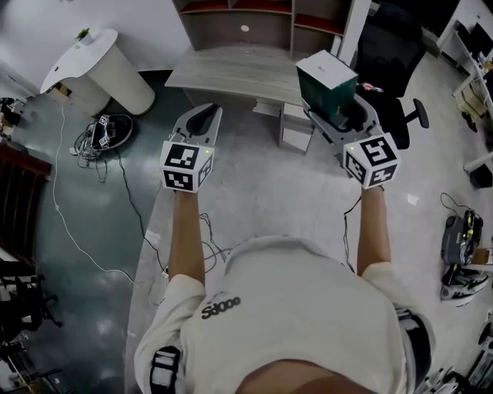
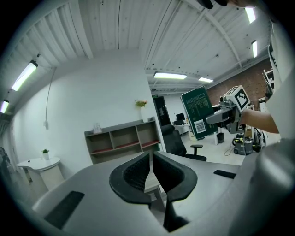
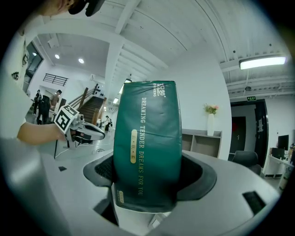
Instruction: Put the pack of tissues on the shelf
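A dark green pack of tissues [image 3: 147, 143] with gold lettering stands upright between the jaws of my right gripper [image 3: 148, 177], which is shut on it. From the head view the pack [image 1: 326, 83] shows a white top and green sides, held up in front of the right gripper [image 1: 339, 108]. In the left gripper view the pack [image 2: 199, 112] hangs off to the right. My left gripper [image 2: 151, 170] is shut with nothing in it, and it is held out level at the left [image 1: 202, 117]. The wooden shelf [image 1: 254, 19] stands ahead against the wall, behind a desk [image 1: 231, 73].
A black office chair [image 1: 393, 61] stands to the right of the desk. A white round cabinet [image 1: 104, 69] is at the far left, with a robot vacuum [image 1: 108, 131] and loose cables [image 1: 85, 223] on the floor. Shoes and gear [image 1: 461, 254] lie at the right.
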Demonstrator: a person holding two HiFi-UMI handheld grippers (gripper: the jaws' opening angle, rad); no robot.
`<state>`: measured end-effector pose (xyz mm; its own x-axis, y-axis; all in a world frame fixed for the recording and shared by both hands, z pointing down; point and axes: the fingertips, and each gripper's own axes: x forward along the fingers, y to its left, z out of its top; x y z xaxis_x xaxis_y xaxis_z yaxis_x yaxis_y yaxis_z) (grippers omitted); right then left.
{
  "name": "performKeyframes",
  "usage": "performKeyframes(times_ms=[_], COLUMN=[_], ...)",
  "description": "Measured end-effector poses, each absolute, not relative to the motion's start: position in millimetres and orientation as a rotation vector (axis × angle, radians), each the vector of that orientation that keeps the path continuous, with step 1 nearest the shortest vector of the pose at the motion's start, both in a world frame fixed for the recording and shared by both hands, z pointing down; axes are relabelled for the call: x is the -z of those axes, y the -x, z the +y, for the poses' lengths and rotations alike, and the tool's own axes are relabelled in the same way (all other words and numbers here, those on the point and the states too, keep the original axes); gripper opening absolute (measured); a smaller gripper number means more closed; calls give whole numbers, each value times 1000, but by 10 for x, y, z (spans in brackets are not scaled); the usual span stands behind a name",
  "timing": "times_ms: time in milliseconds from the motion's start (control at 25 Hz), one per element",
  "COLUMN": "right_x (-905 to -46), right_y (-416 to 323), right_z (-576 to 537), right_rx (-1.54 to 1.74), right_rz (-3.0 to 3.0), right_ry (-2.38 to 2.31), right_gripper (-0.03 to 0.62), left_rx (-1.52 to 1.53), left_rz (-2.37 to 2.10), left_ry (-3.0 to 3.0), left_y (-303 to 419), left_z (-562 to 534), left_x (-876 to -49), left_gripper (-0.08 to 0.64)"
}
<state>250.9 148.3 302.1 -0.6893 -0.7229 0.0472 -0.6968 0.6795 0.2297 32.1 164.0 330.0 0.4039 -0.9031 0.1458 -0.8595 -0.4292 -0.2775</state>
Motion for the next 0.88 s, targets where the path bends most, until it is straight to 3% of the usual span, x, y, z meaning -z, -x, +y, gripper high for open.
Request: performKeyframes(times_ms=[880], right_x=[-3201], right_y=[-3091], right_z=[1232], right_rx=[270], right_rz=[-2758], right_ry=[-1130], right_gripper=[339], left_rx=[455], left_rz=[1600], left_ry=[2472], left_y=[-936], left_z=[1452], left_x=[-3458], left_gripper=[37])
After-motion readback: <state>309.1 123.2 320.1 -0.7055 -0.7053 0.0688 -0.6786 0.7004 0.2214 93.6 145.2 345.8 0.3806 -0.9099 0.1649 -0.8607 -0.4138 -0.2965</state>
